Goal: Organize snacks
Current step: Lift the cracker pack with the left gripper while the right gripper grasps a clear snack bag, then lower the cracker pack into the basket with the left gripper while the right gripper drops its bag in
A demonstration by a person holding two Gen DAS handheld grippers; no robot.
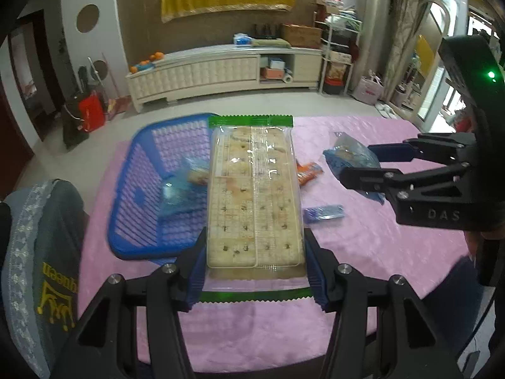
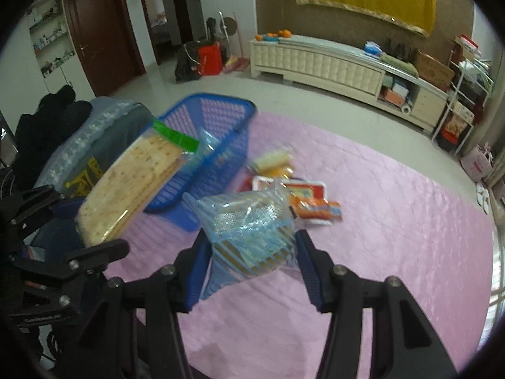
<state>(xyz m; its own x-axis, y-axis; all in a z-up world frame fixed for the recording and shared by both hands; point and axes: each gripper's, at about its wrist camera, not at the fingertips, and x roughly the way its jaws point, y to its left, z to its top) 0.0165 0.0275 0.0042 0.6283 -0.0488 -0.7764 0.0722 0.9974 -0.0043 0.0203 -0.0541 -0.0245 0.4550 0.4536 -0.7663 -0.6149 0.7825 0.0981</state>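
My left gripper (image 1: 255, 271) is shut on the near end of a long clear cracker pack (image 1: 254, 195) with green sealed ends. The pack hangs above the pink-covered table, beside the blue basket (image 1: 157, 189). In the right wrist view, my right gripper (image 2: 252, 252) is shut on a blue-striped bag of biscuits (image 2: 249, 224), lifted off the table. The cracker pack (image 2: 132, 183) and the left gripper (image 2: 79, 227) show there at the left, in front of the basket (image 2: 221, 117). The right gripper (image 1: 356, 164) with its bag (image 1: 350, 154) also shows at the right of the left wrist view.
A blue bagged snack (image 1: 186, 186) lies in the basket. Loose on the pink cloth (image 2: 378, 221) are an orange packet (image 2: 318, 210), a red-and-white packet (image 2: 303, 189), a yellow packet (image 2: 274, 159) and a small purple-blue packet (image 1: 323, 213). A grey-covered chair (image 1: 41, 237) stands left of the table.
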